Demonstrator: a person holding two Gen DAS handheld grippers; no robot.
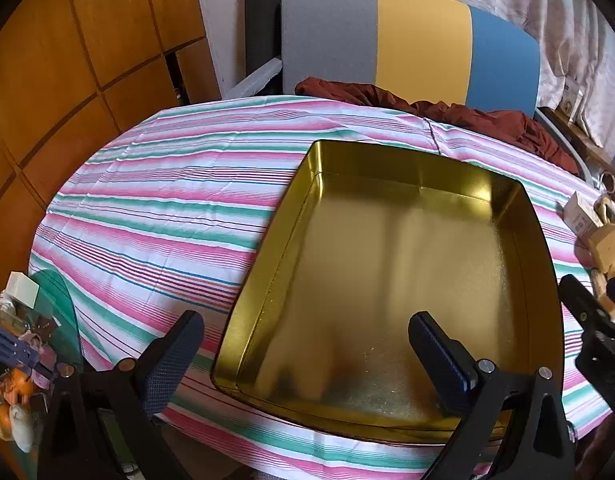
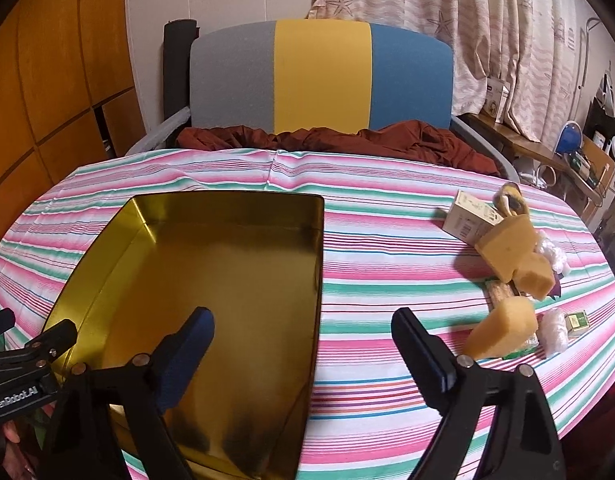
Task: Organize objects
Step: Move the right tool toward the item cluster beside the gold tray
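A wide, shallow gold tin [image 1: 387,280] sits empty on the table [image 1: 155,208], which is covered by a cloth striped in pink, green and white. The tin lies toward the near edge, its inside bare and reflective.

The left tool [image 1: 307,356] hangs above the tin's near left corner, tilted downward, its jaws spread wide with nothing between them; one finger is over the cloth, the other over the tin floor. The right tool [image 2: 303,344] is likewise spread wide and empty, straddling the tin's right wall, one finger over the tin and one over the cloth.

The loose items are gathered on the right side of the table, well apart from the tin: a small cardboard box [image 2: 469,216], several yellow sponges [image 2: 503,332] [image 2: 507,248], a clear plastic wrapper [image 2: 555,332] and a small green packet [image 2: 577,322]. None of them touches either tool.

Behind the table stands a chair [image 2: 319,80] with a grey, yellow and blue back, a dark red cloth [image 2: 347,140] bunched on its seat.
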